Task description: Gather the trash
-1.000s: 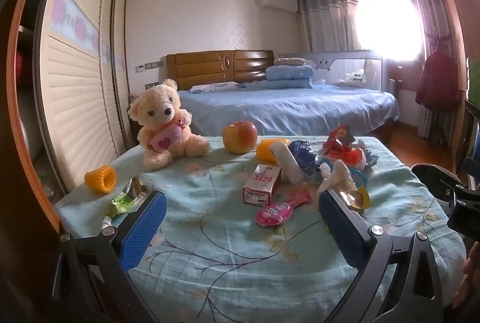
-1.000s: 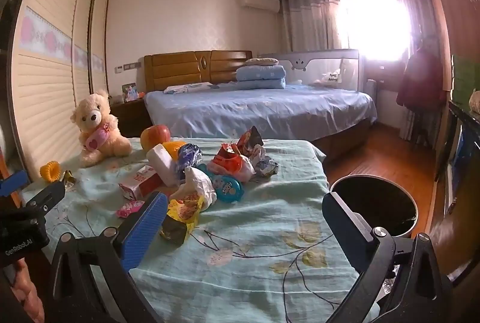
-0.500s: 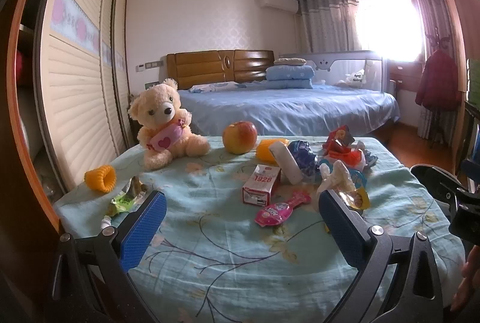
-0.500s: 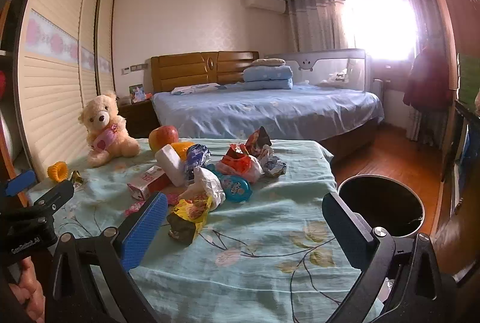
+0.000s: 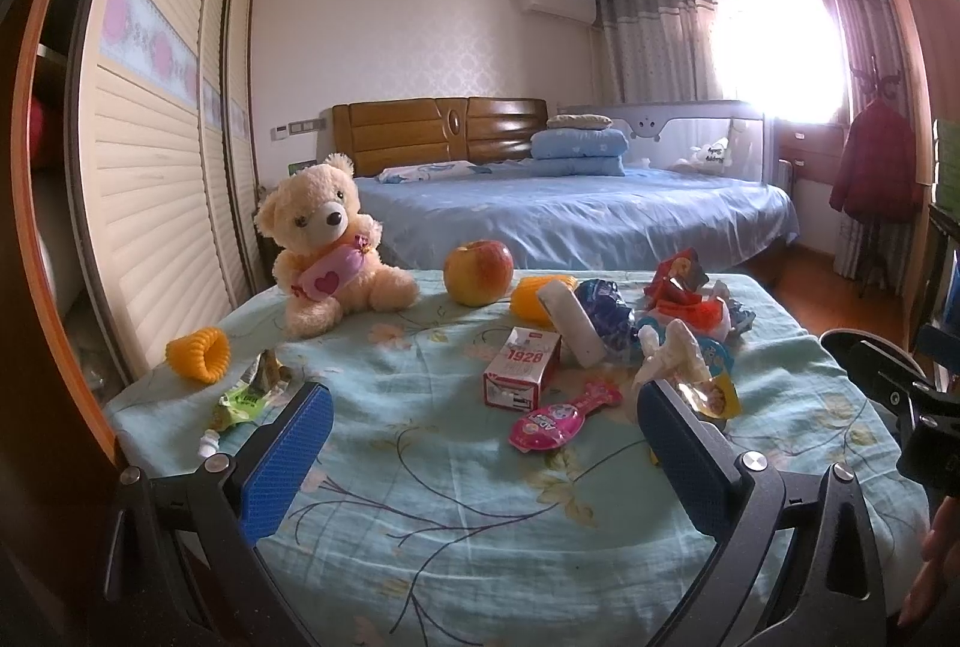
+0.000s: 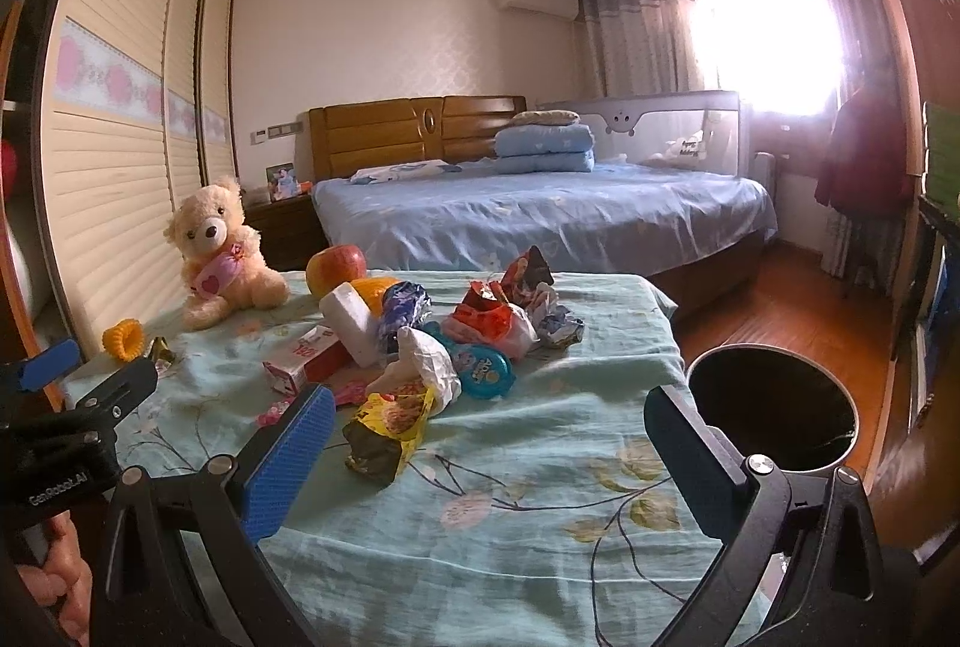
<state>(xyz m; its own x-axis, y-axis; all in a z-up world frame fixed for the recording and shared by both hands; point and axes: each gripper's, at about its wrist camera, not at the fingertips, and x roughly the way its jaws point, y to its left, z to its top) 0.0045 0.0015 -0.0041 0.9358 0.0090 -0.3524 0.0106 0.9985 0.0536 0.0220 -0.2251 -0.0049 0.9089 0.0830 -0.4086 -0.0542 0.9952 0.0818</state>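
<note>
A heap of trash lies on the table's floral cloth point(image 5: 420, 497): a red-and-white carton point(image 5: 521, 368), a pink wrapper point(image 5: 561, 416), a white foam block point(image 6: 349, 317), a yellow wrapper point(image 6: 387, 422), a blue round lid point(image 6: 480, 371), red wrappers point(image 6: 486, 317) and a green wrapper point(image 5: 243, 398) at the left edge. My left gripper point(image 5: 480, 443) hovers open near the table's front, short of the pink wrapper, empty. My right gripper point(image 6: 489, 443) is open and empty, its left finger beside the yellow wrapper. A black bin point(image 6: 771, 407) stands on the floor right of the table.
A teddy bear point(image 5: 327, 242), an apple point(image 5: 478, 272) and an orange ring toy point(image 5: 198, 353) sit on the table's far and left parts. A bed point(image 6: 540, 209) lies behind. Slatted wardrobe doors point(image 5: 150, 167) run along the left. A person's hand point(image 6: 57, 581) holds the left gripper's handle.
The right gripper has drifted slightly forward and right, so the trash heap and bin look a little nearer. The left view is nearly unchanged. Both grippers stay open.
</note>
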